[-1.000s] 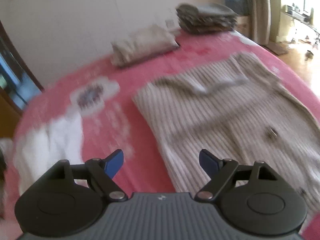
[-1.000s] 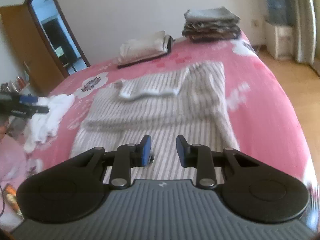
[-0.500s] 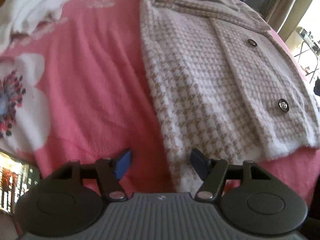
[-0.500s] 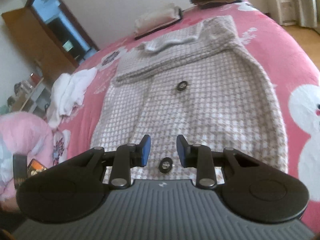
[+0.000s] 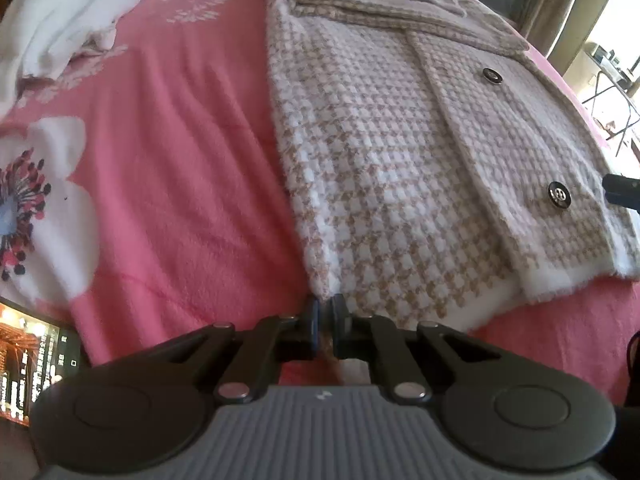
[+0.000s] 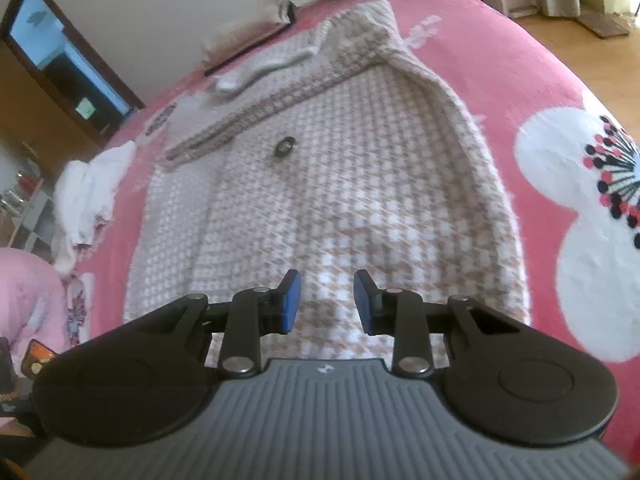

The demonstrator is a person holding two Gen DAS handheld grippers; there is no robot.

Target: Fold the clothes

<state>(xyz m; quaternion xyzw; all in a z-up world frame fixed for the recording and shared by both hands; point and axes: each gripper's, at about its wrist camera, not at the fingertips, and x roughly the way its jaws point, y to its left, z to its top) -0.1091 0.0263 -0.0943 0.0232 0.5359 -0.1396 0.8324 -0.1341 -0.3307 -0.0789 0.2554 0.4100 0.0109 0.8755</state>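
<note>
Jacket (image 5: 384, 168) lay flat on pink bedspread (image 5: 168, 184), left gripper (image 5: 325, 312) clamped on its near hem corner, right gripper (image 6: 327, 300) jaws apart and empty over the hem, so a one-sided lift could skew the fold or slip the thin pinch.

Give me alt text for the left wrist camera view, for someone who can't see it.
The left tongs are shut on the near bottom corner of a beige-and-white houndstooth jacket lying flat on a pink floral bedspread. Two dark buttons show on its front, and a crumpled white garment lies at upper left.
</note>
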